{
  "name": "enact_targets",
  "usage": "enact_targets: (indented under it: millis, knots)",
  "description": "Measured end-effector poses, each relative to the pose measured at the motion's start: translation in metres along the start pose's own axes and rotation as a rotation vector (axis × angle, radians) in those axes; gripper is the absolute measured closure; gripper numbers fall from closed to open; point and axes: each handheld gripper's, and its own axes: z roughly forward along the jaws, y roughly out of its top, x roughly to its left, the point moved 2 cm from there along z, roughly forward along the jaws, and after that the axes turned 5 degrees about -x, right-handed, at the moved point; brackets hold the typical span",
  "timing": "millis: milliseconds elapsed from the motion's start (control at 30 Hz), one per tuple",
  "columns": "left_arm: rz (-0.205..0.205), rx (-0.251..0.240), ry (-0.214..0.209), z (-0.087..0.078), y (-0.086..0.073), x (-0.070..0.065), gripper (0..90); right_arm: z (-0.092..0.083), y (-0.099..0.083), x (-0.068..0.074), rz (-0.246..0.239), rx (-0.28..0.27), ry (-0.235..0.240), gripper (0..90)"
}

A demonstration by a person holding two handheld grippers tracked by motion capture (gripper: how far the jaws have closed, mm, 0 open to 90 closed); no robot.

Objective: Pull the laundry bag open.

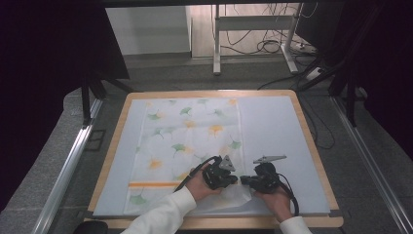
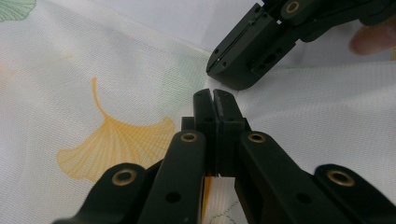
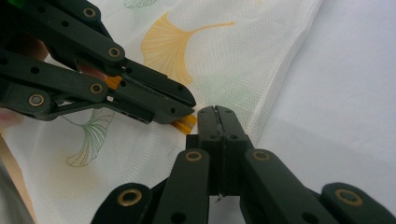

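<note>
A white cloth [image 1: 190,136] printed with green and yellow ginkgo leaves lies spread on a pale mat [image 1: 272,131]. An orange stripe [image 1: 151,184] crosses its near end. My left gripper [image 1: 235,179] and right gripper [image 1: 242,180] meet tip to tip at the cloth's near right corner, which looks slightly rumpled. In the left gripper view, the left gripper [image 2: 213,93] is shut, its tips resting on the cloth [image 2: 93,70] at a crease, and the right gripper [image 2: 211,70] is just beyond. In the right gripper view, the right gripper [image 3: 215,111] is shut beside the cloth's edge. I cannot tell whether fabric is nipped.
The mat covers a wooden table [image 1: 314,146] with a raised rim. Bare mat [image 3: 350,93] lies right of the cloth. Beyond the table there are a desk frame [image 1: 216,44], cables on the floor [image 1: 272,46] and metal rails [image 1: 68,165] at both sides.
</note>
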Motion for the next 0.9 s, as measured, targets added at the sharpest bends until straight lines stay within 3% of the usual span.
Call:
enact_targets:
  millis: [233,900]
  knots:
    - [0.005,0.011,0.009,-0.001,0.000,-0.001,90.0,-0.001,-0.003,-0.005,0.045,0.003,0.025,89.4]
    - [-0.010,0.035,0.019,-0.019,-0.014,0.007,90.0,-0.001,-0.003,-0.004,0.033,-0.001,0.024,89.4]
